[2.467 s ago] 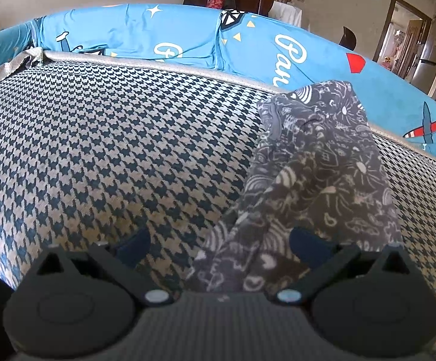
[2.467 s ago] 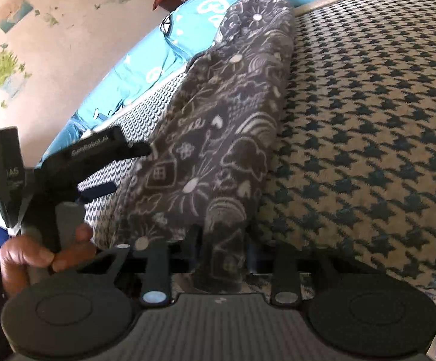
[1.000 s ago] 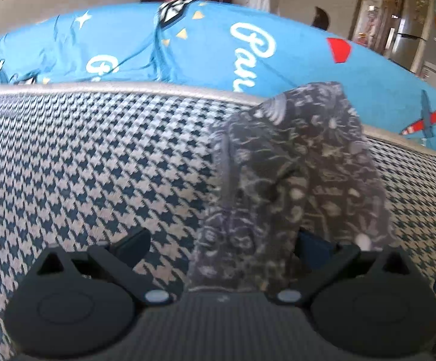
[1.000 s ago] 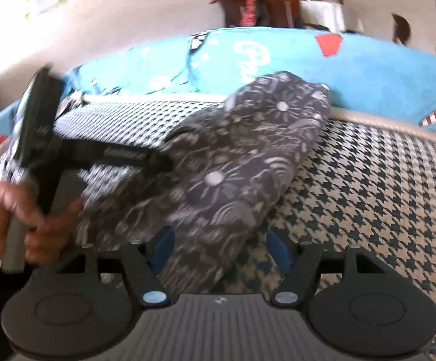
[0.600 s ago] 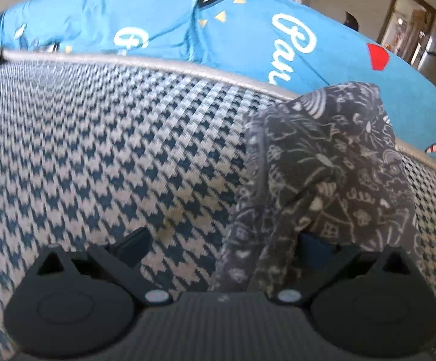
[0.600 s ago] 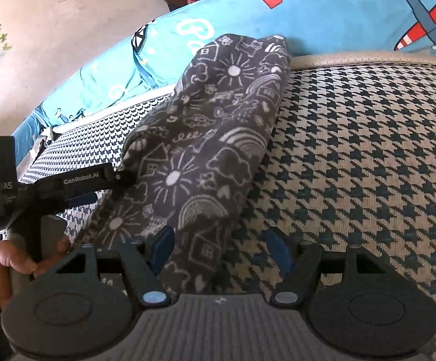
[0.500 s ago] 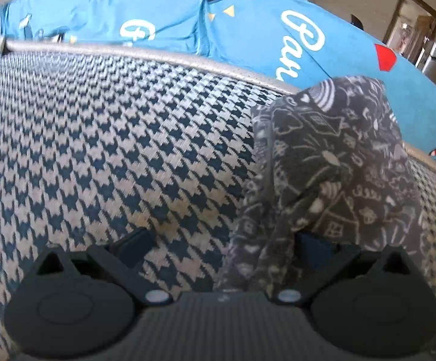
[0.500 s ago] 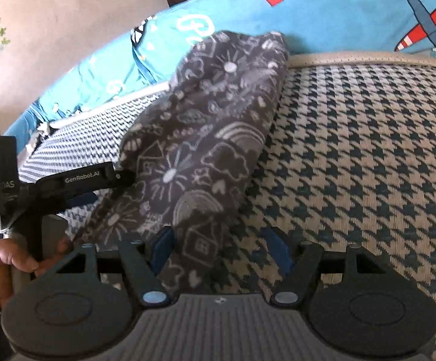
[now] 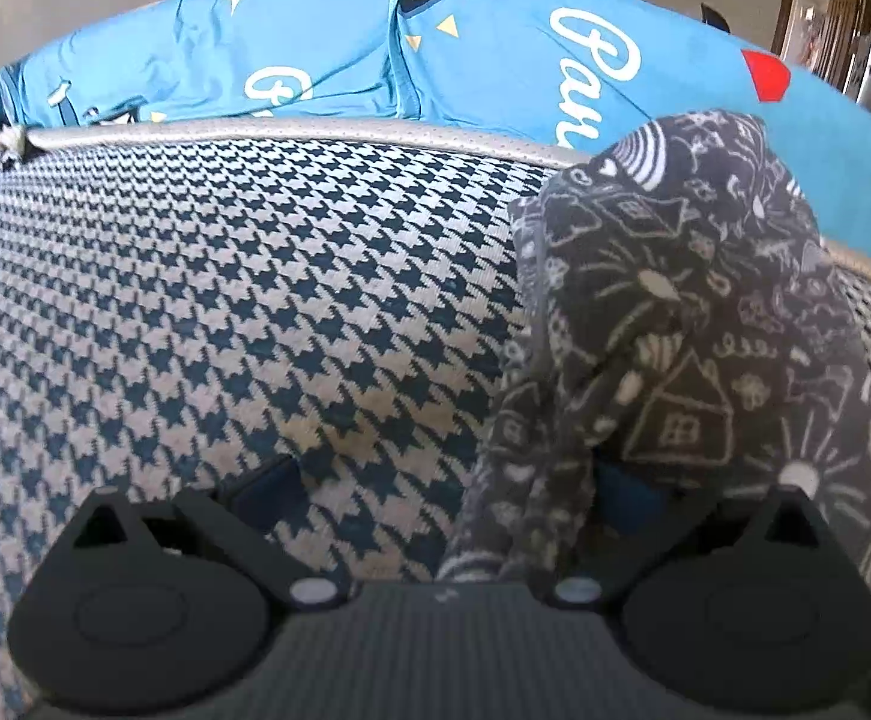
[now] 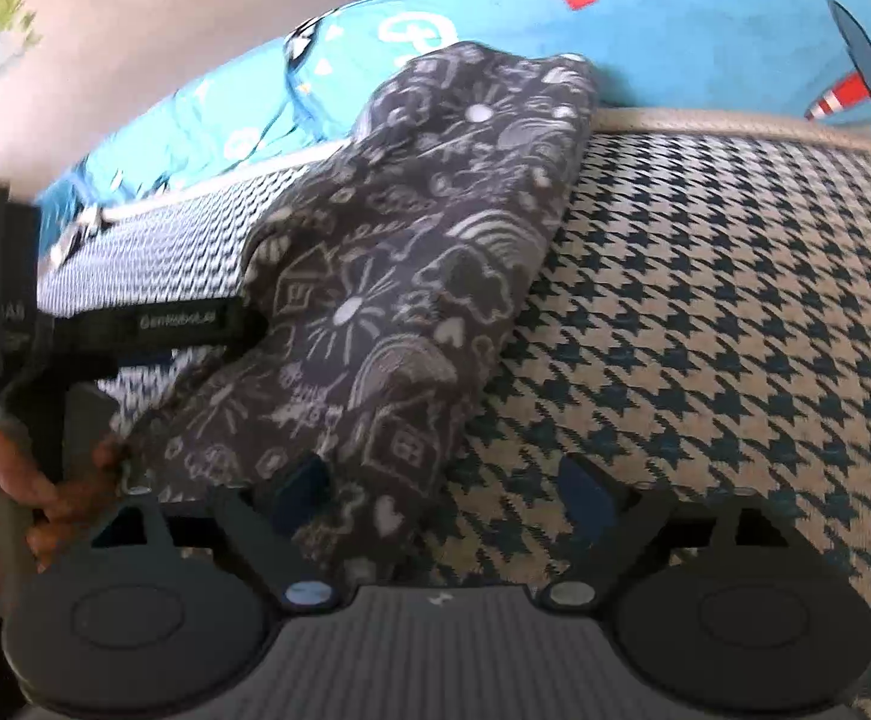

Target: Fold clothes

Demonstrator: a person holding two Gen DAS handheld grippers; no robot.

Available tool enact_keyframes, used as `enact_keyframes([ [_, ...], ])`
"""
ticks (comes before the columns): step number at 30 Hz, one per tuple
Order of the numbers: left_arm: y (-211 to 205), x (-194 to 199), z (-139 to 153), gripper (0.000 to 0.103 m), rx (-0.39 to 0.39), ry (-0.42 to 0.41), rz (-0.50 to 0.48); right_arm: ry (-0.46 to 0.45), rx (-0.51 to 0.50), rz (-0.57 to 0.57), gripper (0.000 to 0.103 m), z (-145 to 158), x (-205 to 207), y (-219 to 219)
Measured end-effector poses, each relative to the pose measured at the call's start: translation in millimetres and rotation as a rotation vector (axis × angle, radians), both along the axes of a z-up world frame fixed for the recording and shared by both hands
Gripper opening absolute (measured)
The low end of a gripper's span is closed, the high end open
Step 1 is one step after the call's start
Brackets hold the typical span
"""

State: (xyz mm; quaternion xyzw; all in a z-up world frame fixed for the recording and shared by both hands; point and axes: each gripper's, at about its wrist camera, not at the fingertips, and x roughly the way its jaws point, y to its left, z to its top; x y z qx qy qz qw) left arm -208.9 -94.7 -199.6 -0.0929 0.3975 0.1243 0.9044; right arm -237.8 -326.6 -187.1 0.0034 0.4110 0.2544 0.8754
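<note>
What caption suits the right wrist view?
Open right hand-held gripper at a dark patterned garment on a checked cushion.

Your garment (image 9: 693,336) (image 10: 411,276) — dark grey cloth, white doodle print of houses, suns, rainbows — lay bunched lengthwise in long narrow fold, rumpled, far end reaching mattress edge, near end draped toward you.

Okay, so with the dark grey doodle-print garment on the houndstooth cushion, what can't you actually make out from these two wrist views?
- Left wrist view: the dark grey doodle-print garment drapes over one blue pad of the left gripper, hiding any grip.
- Right wrist view: the garment covers the left gripper's tips; motion blur smears that side.
- Both views: the garment's near hem is cut off by the gripper bodies.
- The right gripper sits open.
</note>
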Motion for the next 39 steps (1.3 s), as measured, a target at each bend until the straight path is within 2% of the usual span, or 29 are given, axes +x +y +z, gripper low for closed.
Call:
enact_keyframes([
  [3, 2, -1, 6, 0.103, -0.029, -0.002, 0.004, 0.009, -0.005, 0.014, 0.102, -2, -2, 4],
  [8, -5, 0, 22, 0.103, -0.066, -0.051, -0.009, 0.049, 0.036, -0.028, 0.103, -1, 1, 2],
  [13, -16, 17, 32, 0.103, -0.070, -0.092, -0.041, 0.068, 0.042, -0.063, 0.103, -1, 1, 4],
  [21, -30, 54, 36, 0.103, -0.104, -0.125, -0.061, 0.074, 0.022, -0.055, 0.103, -1, 0, 6],
  [29, -41, 80, 24, 0.103, -0.089, -0.120, -0.064, 0.074, 0.002, -0.051, 0.103, -3, -2, 10],
  [39, -27, 108, -5, 0.103, -0.130, -0.079, 0.035, 0.055, -0.025, -0.034, 0.103, -2, -8, 11],
])
